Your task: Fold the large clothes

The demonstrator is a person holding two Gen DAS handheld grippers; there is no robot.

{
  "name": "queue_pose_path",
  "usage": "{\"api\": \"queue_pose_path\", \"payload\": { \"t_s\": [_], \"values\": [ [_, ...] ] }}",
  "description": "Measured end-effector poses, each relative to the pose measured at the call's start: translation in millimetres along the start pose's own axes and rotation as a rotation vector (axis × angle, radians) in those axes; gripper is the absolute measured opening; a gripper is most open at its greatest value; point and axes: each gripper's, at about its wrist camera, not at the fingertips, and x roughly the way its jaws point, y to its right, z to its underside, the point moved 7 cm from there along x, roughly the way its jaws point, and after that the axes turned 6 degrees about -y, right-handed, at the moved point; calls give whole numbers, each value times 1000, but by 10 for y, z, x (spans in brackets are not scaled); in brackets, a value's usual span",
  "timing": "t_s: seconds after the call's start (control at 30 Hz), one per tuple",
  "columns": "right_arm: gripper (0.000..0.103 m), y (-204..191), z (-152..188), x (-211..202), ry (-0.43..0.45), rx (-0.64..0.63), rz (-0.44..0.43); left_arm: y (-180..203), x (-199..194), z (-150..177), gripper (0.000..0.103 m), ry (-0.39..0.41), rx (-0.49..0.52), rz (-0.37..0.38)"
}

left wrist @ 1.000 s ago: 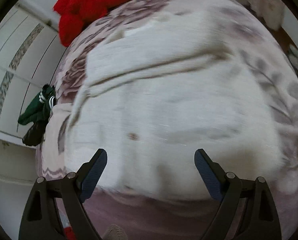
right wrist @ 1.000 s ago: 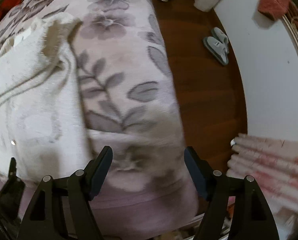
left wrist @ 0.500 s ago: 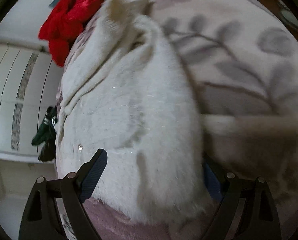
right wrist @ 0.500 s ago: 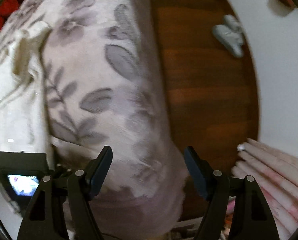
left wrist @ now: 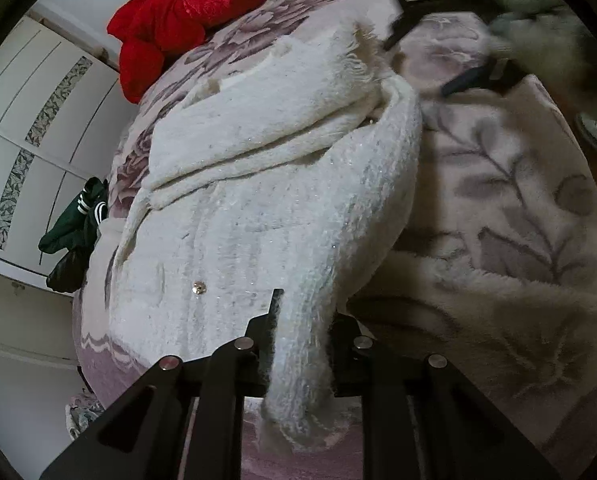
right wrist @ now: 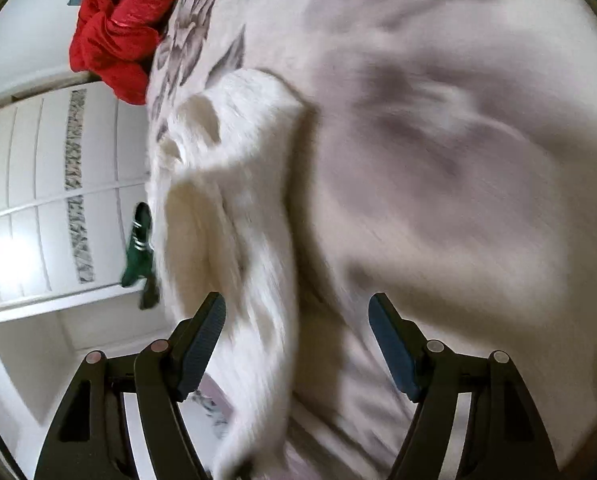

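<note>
Left tool (left wrist: 300, 334) clamped on near edge of white fluffy garment (left wrist: 266, 184), lying on floral bed cover (left wrist: 518, 184). Garment long axis runs away from tool toward red clothing (left wrist: 182, 12). Right tool (right wrist: 296, 322) wide open, empty, garment edge beneath, view blurred.

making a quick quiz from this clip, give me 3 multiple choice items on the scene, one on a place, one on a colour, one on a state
1. Where does the red garment lie?
A. far end of the bed
B. on the floor
C. in the wardrobe

2. What colour is the cardigan being folded?
A. green
B. white
C. black

3. How is the left gripper?
A. open, clear of cloth
B. shut on the cardigan
C. out of view

Answers: 1 A, it sits on the bedspread beyond the cardigan. 2 B, its fuzzy knit is white. 3 B, its fingers pinch a fold; the right gripper is open.
</note>
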Motion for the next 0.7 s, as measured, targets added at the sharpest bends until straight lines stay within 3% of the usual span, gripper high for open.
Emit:
{"api": "queue_pose_path", "payload": {
  "t_s": [0.07, 0.1, 0.27, 0.43, 0.53, 0.7],
  "values": [
    [51, -80, -91, 258, -24, -2, 20, -55, 15, -16, 13, 1, -13, 12],
    [18, -118, -101, 333, -26, 14, 13, -97, 31, -27, 13, -4, -23, 29],
    [11, -617, 0, 213, 65, 2, 69, -483, -25, -64, 13, 2, -116, 131],
    [11, -1698, 125, 165, 110, -113, 105, -1267, -60, -11, 12, 29, -237, 269],
    [10, -2454, 125, 548, 94, -199, 157, -1786, 49, 37, 12, 14, -310, 323],
    [10, -3421, -9, 1737, 35, -266, 312, -2757, 680, 204, 12, -85, -500, 432]
  ]
}}
